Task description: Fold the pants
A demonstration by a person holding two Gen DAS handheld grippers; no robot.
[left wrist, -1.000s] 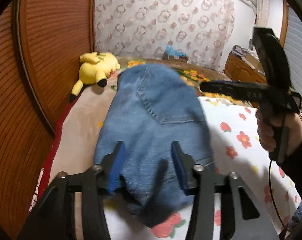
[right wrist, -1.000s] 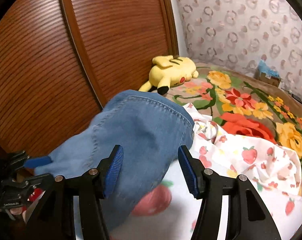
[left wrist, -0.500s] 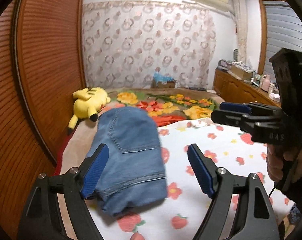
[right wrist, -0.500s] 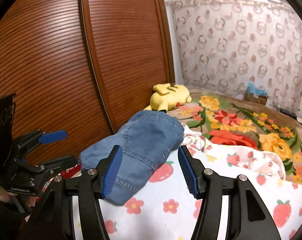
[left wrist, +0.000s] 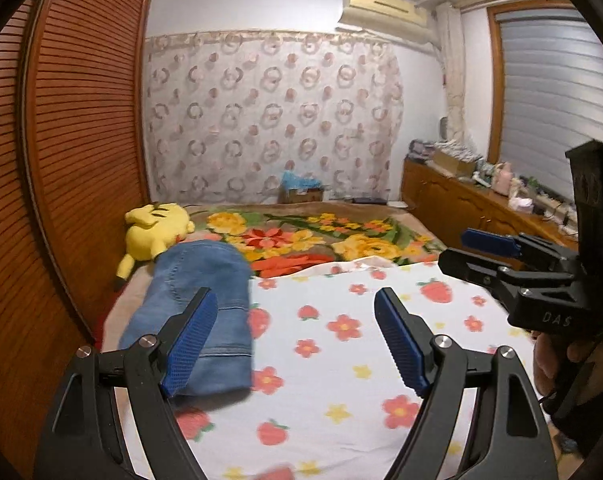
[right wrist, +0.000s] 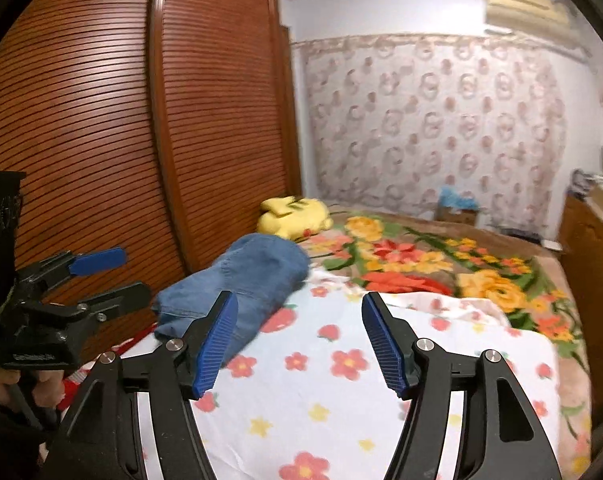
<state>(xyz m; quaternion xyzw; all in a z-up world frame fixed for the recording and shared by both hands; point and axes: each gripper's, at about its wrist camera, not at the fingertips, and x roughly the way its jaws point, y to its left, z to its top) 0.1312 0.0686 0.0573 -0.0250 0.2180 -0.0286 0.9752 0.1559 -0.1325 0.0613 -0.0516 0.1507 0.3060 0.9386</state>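
Observation:
The blue jeans (left wrist: 197, 304) lie folded in a compact bundle on the left side of the bed, near the wardrobe. In the left wrist view my left gripper (left wrist: 295, 296) is open and empty, held back from the jeans and above the sheet. The right gripper (left wrist: 455, 248) hangs at the right edge of that view, held by a hand. In the right wrist view the jeans (right wrist: 253, 276) sit ahead and left of my right gripper (right wrist: 299, 298), whose jaws are opening with nothing between them. The left gripper (right wrist: 135, 274) shows at the left, open.
A white sheet with strawberries and flowers (left wrist: 341, 340) covers the near bed; a floral blanket (left wrist: 321, 240) lies beyond it. A yellow plush toy (left wrist: 153, 232) rests behind the jeans. Slatted wooden wardrobe doors (right wrist: 101, 140) stand left, a wooden dresser (left wrist: 461, 204) right.
Both grippers have drawn back and risen away from the jeans, which stay folded on the bed. The left jaws have spread wider, and the right jaws slightly.

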